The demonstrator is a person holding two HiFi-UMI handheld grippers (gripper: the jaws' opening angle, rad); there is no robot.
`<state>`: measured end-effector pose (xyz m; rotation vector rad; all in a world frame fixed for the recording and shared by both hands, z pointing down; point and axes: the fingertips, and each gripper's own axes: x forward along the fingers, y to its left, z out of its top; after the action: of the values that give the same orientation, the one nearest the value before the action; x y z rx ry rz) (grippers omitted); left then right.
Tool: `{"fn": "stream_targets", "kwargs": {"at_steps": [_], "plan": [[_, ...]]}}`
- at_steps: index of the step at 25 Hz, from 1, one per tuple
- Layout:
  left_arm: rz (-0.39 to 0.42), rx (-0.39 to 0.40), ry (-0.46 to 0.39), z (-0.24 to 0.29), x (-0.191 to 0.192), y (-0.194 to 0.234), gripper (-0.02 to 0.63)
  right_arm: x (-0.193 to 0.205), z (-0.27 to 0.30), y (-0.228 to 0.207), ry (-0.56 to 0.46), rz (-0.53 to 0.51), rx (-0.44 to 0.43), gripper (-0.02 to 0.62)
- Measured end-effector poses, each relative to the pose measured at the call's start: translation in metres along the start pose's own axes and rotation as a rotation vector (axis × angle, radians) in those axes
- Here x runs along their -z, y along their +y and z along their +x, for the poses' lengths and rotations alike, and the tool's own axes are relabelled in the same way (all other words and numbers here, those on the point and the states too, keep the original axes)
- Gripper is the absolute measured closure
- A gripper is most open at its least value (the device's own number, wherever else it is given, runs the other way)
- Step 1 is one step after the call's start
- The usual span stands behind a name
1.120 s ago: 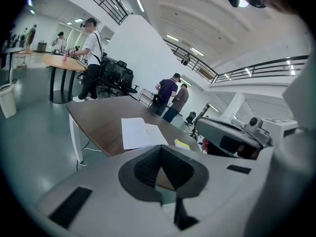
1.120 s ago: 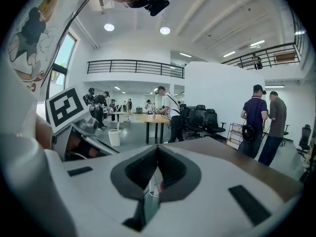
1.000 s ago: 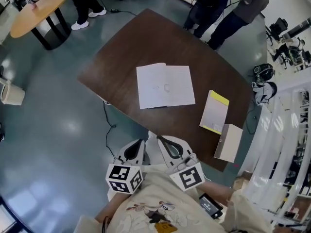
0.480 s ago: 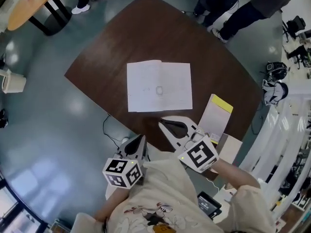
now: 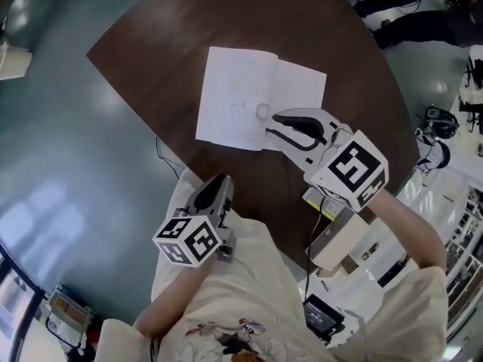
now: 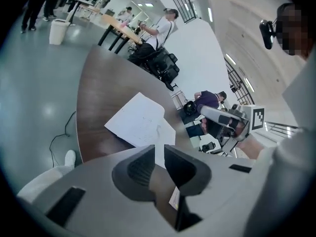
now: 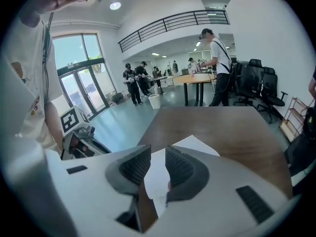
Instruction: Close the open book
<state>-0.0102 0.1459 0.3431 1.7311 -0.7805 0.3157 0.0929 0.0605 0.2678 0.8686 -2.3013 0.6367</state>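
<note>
The open book (image 5: 258, 100) lies flat with white pages up on the dark brown table (image 5: 151, 44). My right gripper (image 5: 272, 127) hovers at the book's near right corner; its jaws are opening, with nothing held between them. In the right gripper view the book (image 7: 157, 177) shows through the gap of the right gripper (image 7: 158, 153). My left gripper (image 5: 217, 182) is at the table's near edge, short of the book, jaws opening on a narrow empty gap. The left gripper view shows the book (image 6: 140, 122) ahead of the left gripper (image 6: 159, 150), and the right gripper (image 6: 223, 121) beyond it.
A yellow-edged pad (image 5: 320, 205) and a cardboard box (image 5: 341, 241) sit at the table's near right, partly under my right arm. A cable (image 5: 161, 157) trails on the floor. People, a wooden table (image 7: 200, 77), black chairs (image 7: 256, 78) and a bin (image 6: 58, 31) stand beyond the table.
Both grippers came forward and down from my chest toward the table. The right one reached the book's near right corner. Both pairs of jaws, shut before, have parted.
</note>
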Motion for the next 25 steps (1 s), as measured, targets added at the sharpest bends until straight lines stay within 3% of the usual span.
{"fn": "stream_targets", "kwargs": {"at_steps": [8,13,16,25], "plan": [[-0.155,-0.069,-0.056,0.025,-0.004,0.034,0.494,0.009,0.040,-0.033,0.157,-0.086,-0.046,0.482],[-0.240,-0.111,-0.036,0.044,0.006,0.058,0.469,0.021,0.070,-0.050,0.240,-0.106,-0.098,0.448],[-0.306,-0.111,-0.022,0.058,0.016,0.061,0.462,0.026,0.081,-0.064,0.295,-0.139,-0.139,0.412],[-0.475,-0.098,-0.031,0.085,0.018,0.068,0.449,0.039,0.115,-0.110,0.422,-0.202,-0.236,0.397]]}}
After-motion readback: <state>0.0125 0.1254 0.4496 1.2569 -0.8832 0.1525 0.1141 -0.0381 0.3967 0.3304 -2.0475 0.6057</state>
